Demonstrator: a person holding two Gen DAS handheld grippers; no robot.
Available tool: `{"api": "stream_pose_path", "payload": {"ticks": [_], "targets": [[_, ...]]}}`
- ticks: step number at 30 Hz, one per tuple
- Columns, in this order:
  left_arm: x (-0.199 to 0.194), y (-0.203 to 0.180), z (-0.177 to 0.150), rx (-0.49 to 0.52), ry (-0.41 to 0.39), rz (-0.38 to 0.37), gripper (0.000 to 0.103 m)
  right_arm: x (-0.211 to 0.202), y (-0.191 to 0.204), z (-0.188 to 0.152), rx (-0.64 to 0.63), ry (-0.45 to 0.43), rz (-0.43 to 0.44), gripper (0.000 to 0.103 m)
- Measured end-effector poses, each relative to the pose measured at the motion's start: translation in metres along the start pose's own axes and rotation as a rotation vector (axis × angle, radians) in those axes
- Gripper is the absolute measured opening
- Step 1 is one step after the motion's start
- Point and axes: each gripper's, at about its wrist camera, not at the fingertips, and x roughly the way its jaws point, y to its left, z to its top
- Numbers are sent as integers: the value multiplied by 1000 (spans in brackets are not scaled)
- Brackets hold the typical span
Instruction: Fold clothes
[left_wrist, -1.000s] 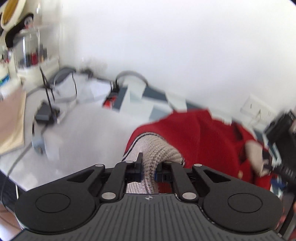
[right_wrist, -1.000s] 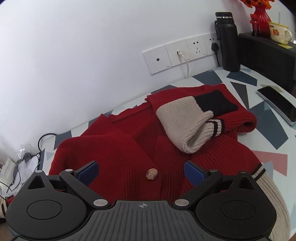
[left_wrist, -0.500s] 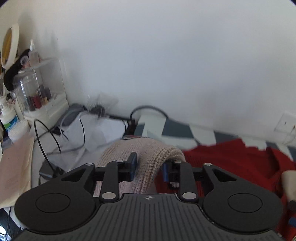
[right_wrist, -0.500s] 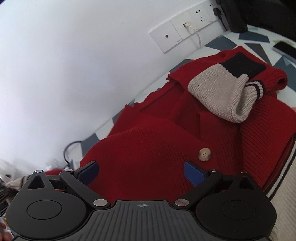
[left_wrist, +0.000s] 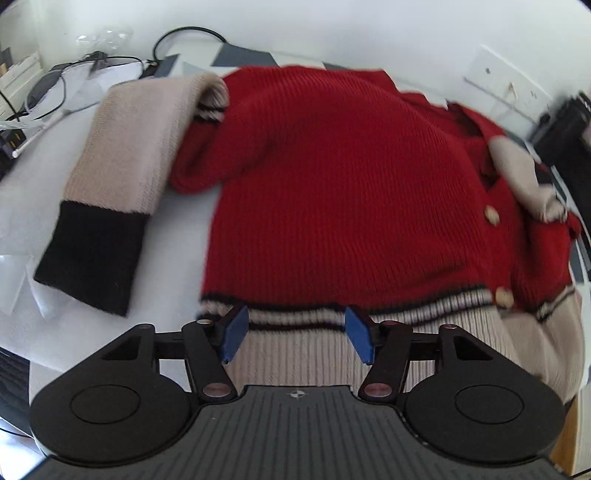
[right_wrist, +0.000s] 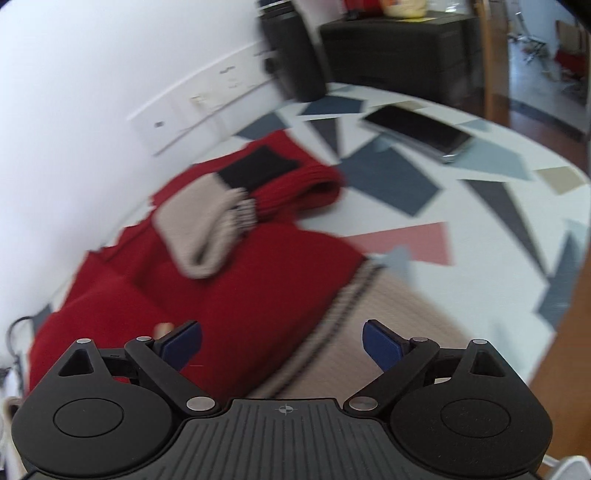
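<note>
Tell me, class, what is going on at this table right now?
A person is folding a red cardigan with a hand-held gripper in each hand. The left hand-held gripper is open over the beige hem, holding nothing. The left sleeve lies stretched out beside the body, unfolded. The right hand-held gripper is open too, above the hem. The right sleeve is already folded across the chest.

Right gripper (right_wrist: 282, 341) agape — over red cardigan (right_wrist: 236, 295).
</note>
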Motion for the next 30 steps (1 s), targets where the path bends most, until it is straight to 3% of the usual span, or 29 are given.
{"api": "stream_pose_path", "payload": {"ticks": [4, 7, 12, 17, 18, 19, 20, 21, 22, 24, 30], "targets": [[-2, 0, -11, -2, -13, 59, 62, -3, -43, 1, -31, -31, -99, 91], [-6, 8, -14, -12, -34, 109, 63, 6, -60, -4, -90, -38, -130, 84], [3, 22, -15, -42, 16, 136, 62, 34, -50, -5, -243, -7, -126, 55], [4, 11, -18, -27, 3, 135, 61, 48, -27, -10, -338, 30, -146, 64], [4, 9, -19, -30, 2, 123, 54, 48, -23, -12, -360, 31, -144, 62], [3, 7, -20, -15, -2, 116, 40, 47, -19, -14, -382, 32, -142, 53], [2, 5, -21, 0, -5, 110, 33, 45, -16, -17, -405, 36, -136, 47], [0, 1, -22, 39, -2, 110, 12, 43, -16, -18, -421, 43, -135, 32], [-3, 0, -26, 50, 9, 91, 13, 39, -15, -19, -437, 49, -138, 19], [-8, 0, -34, 64, 35, 55, 13, 31, -17, -22, -462, 64, -144, 11], [-37, 9, -63, 16, 68, 16, 12, 2, -53, -33, -394, 134, -205, 9]]}}
